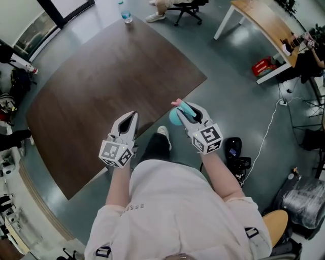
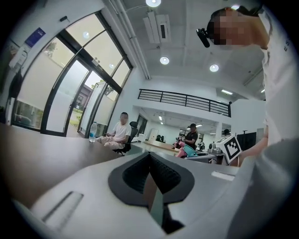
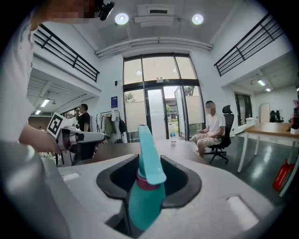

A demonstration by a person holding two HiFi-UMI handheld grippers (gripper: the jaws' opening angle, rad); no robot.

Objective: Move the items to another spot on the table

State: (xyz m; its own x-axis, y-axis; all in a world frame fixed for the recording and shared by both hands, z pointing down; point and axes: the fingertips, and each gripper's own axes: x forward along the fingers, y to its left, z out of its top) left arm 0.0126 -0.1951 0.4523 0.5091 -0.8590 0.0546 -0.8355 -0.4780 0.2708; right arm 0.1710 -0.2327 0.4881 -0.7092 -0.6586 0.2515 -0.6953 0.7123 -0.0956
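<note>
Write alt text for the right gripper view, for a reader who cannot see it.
The right gripper clamps a teal bottle with a pink collar, with a dark brown table ahead. The left gripper shows at the left; beyond the table are a water bottle, a seated person and glass doors.

Head view: from above the person, steeply down onto the left gripper (image 1: 133, 117), the right gripper (image 1: 187, 112) and the brown table (image 1: 101, 86)
Left gripper view: low on that gripper, level across the tabletop toward the windows
Right gripper view: close behind the teal bottle (image 3: 142, 186) in its jaws, facing the glass doors
Shared: water bottle (image 1: 126, 14) in all three; seated person (image 2: 119, 133) in both gripper views; each gripper view catches the other gripper
</note>
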